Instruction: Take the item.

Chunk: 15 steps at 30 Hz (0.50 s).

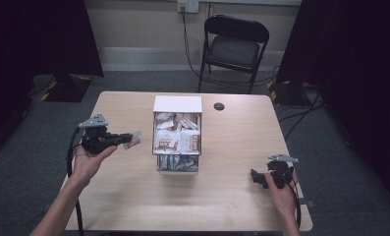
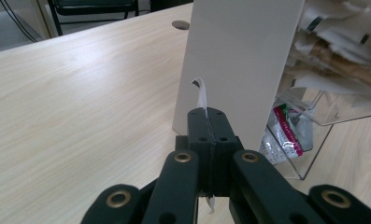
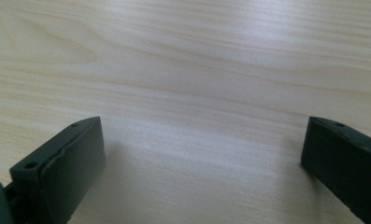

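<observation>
A clear two-tier organiser (image 1: 177, 130) with a white top panel stands mid-table, stuffed with snack packets (image 1: 175, 137). My left gripper (image 1: 126, 139) hovers to its left, shut on a thin packet (image 1: 133, 140) that juts toward the organiser. In the left gripper view the packet (image 2: 202, 95) shows edge-on as a white sliver above the closed jaws (image 2: 208, 122), close to the organiser's white side wall (image 2: 239, 56). My right gripper (image 1: 256, 176) rests low at the table's front right, open, and the right gripper view (image 3: 202, 154) has bare wood between its jaws.
A dark cable grommet (image 1: 219, 106) sits in the table behind the organiser. A black folding chair (image 1: 234, 46) stands beyond the far edge, with cables on the floor. More packets (image 2: 286, 135) lie in the organiser's lower tier.
</observation>
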Motion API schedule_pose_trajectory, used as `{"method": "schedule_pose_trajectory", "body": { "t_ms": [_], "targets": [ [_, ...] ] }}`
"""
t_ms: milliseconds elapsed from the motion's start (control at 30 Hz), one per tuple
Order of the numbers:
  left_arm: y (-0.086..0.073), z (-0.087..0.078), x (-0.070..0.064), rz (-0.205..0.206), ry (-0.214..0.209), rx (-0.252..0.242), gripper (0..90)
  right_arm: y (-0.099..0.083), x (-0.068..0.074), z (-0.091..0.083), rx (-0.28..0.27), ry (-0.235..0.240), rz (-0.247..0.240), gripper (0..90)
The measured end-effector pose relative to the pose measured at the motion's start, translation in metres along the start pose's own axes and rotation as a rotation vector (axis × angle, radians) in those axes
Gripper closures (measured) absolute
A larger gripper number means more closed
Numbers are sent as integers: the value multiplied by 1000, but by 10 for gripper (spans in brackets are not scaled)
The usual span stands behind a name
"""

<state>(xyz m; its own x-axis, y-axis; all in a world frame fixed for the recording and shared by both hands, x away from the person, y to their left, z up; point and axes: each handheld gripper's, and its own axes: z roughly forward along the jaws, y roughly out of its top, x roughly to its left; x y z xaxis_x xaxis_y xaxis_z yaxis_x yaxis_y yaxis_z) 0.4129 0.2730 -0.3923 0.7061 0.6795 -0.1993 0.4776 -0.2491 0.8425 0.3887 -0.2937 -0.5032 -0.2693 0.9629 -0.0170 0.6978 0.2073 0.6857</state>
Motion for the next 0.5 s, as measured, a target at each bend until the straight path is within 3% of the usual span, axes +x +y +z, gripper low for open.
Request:
{"method": "schedule_pose_trajectory", "body": {
  "t_ms": [67,100,267,500],
  "targets": [
    [-4,5,2,-20,-14,-1,900,0,0,0,0,0,0,0],
    [-6,9,2,-15,5,17,900,0,0,0,0,0,0,0],
    [-13,23,4,-18,9,58,900,0,0,0,0,0,0,0],
    [-22,33,6,-36,1,41,900,0,0,0,0,0,0,0]
  ]
}}
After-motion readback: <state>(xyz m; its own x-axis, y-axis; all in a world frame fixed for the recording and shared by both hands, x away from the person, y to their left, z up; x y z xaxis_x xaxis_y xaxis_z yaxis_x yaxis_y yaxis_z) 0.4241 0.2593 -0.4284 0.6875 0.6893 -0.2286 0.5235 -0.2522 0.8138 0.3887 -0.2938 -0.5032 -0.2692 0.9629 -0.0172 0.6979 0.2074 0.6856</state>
